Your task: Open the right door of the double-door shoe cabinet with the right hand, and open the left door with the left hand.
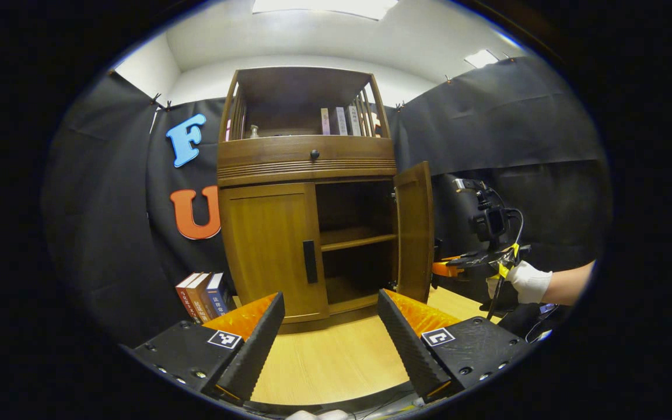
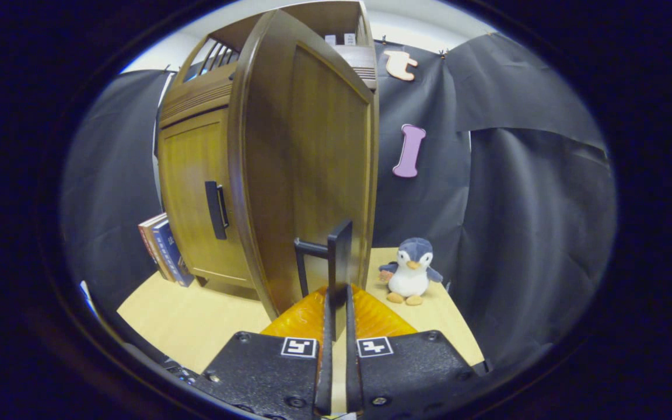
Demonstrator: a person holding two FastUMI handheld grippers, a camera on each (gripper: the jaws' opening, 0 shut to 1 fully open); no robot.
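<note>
On the wooden floor [image 1: 336, 361] against the black cloth stands the cabinet [image 1: 307, 157], its right door [image 2: 307, 163] swung open, left door [image 1: 272, 251] closed. The right gripper [image 2: 336, 309] pinches the right door's handle [image 2: 339, 256]. The left gripper [image 1: 330, 326] hangs spread before the left door, well apart.

The brown wooden shoe cabinet [image 1: 307, 192] stands upright on the pale floor, with 2 doors below a drawer. Its right door [image 1: 415, 230] is swung open, baring 1 inner shelf [image 1: 358, 238]. The left door [image 1: 272, 251], with a dark vertical handle [image 1: 310, 261], sits closed.

A plush penguin [image 2: 409, 270] stands on the wooden floor [image 2: 196, 321]; books [image 1: 202, 296] lean nearby.
</note>
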